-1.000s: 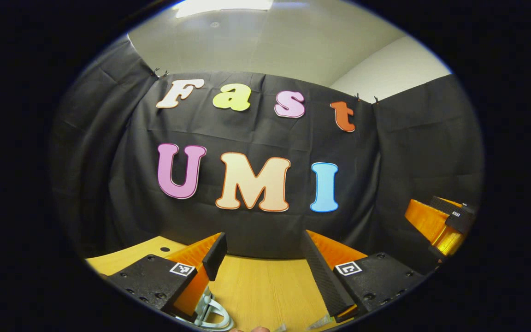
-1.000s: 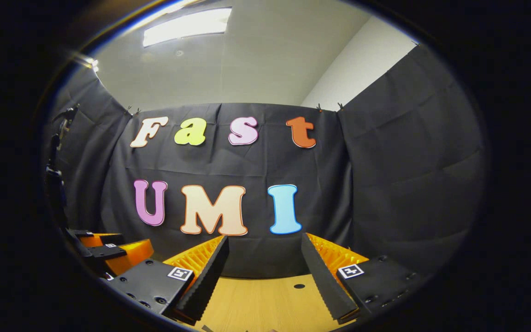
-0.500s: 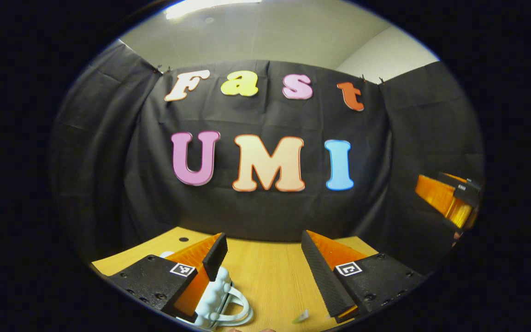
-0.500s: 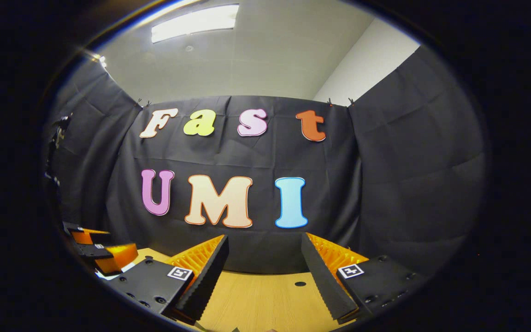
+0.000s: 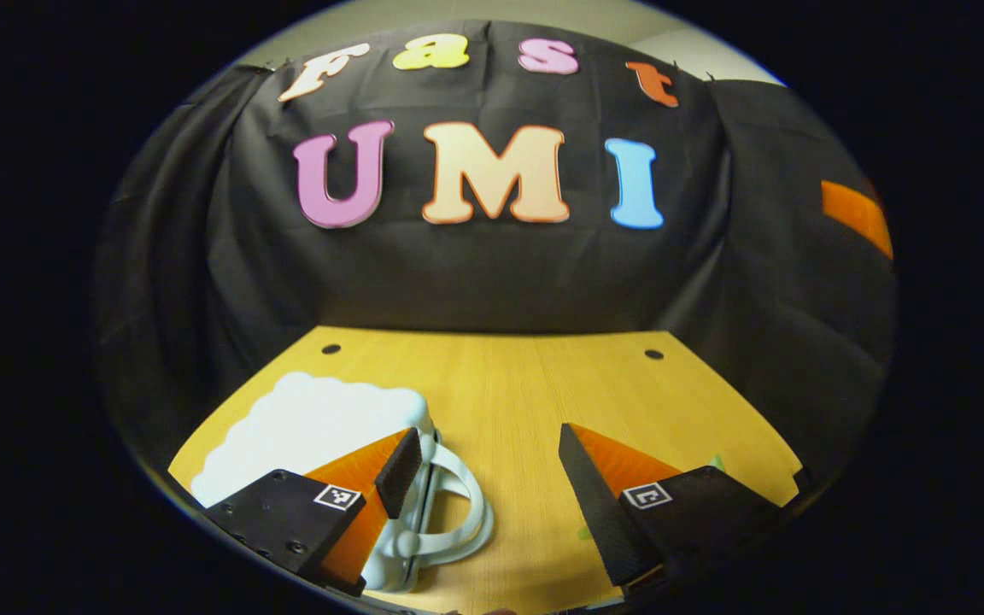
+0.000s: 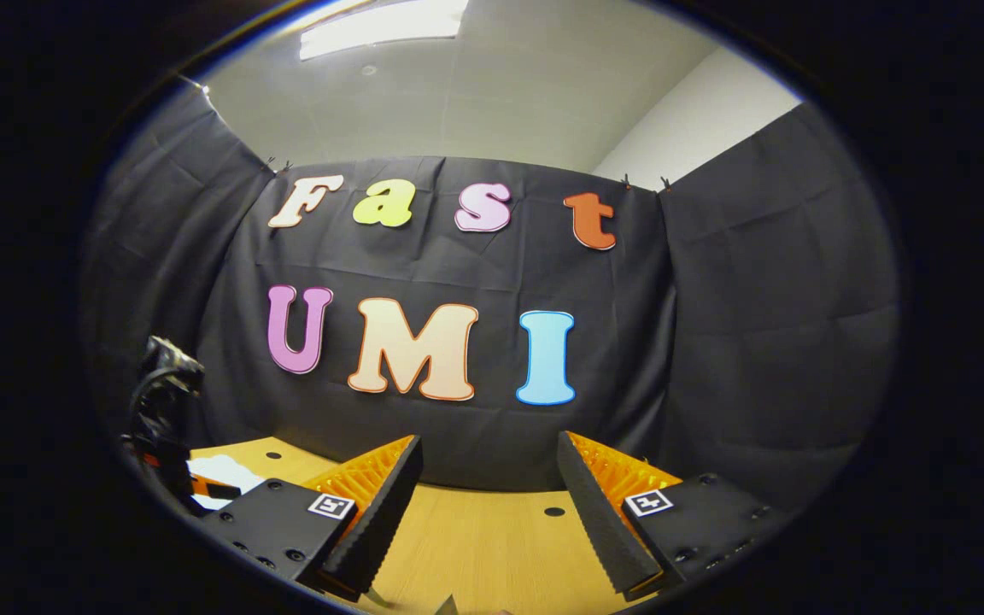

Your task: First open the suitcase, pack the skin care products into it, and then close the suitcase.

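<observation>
A small white suitcase [image 5: 313,418] with a bumpy cloud-like rim lies flat and shut on the wooden table [image 5: 526,384], at the lower left of the left gripper view. Its pale handle [image 5: 462,512] points toward the table's middle. My left gripper [image 5: 488,474] hangs open just above it, with the left finger over the case's near corner beside the handle and nothing between the fingers. My right gripper [image 6: 488,504] is open over bare table and aimed at the back wall. A slice of the suitcase [image 6: 219,471] shows at far left in the right gripper view. Thin packet tips [image 6: 445,605] peek in at the bottom edge.
Black cloth walls close the table's far and side edges. Two small holes [image 5: 653,354] mark the table's far corners. A green scrap [image 5: 718,462] lies by my left gripper's right finger. The other gripper shows as an orange part [image 5: 856,215] at far right.
The left gripper has tipped downward, bringing the table top and the whole suitcase into its view. The right gripper has barely moved, tilting slightly down.
</observation>
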A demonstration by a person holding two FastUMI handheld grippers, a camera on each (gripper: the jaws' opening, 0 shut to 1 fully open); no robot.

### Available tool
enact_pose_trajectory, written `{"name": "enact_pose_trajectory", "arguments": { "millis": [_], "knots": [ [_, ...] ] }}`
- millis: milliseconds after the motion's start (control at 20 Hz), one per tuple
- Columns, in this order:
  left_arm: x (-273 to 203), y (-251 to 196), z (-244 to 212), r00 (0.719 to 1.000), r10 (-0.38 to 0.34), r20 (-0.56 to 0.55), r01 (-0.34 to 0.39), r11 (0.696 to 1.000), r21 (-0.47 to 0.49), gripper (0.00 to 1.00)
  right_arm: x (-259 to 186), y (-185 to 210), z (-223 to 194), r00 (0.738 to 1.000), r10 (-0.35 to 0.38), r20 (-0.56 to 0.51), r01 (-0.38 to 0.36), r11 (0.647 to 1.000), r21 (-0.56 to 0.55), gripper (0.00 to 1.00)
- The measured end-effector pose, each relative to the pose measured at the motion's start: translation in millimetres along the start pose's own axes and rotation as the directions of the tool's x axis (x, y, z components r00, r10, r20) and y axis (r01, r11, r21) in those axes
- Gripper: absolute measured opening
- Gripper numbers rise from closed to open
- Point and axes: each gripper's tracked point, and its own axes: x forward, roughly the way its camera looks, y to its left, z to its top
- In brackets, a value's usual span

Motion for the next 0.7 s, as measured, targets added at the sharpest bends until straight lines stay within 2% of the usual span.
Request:
{"name": "enact_pose_trajectory", "arguments": {
  "millis": [150, 350, 500, 700],
  "knots": [
    [12, -2, -26, 0.995, -0.009, -0.095, 0.007, 1.0, -0.021, 0.95, -4, 2, -4, 1.0, 0.004, -0.023, -0.004, 1.0, 0.006, 0.98],
    [24, 4, -50, 0.983, 0.026, -0.184, -0.037, 0.998, -0.055, 0.95, -5, 0, -5, 0.999, 0.005, -0.04, -0.005, 1.0, -0.01, 1.0],
    [31, 12, -69, 0.965, 0.062, -0.255, -0.072, 0.997, -0.031, 0.96, -4, -1, -9, 0.998, 0.003, -0.059, -0.003, 1.0, -0.007, 0.98],
    [45, 7, -83, 0.948, 0.032, -0.317, -0.049, 0.998, -0.045, 0.95, -3, 5, -25, 0.994, 0.01, -0.107, -0.01, 1.0, -0.002, 0.98]
  ]
}}
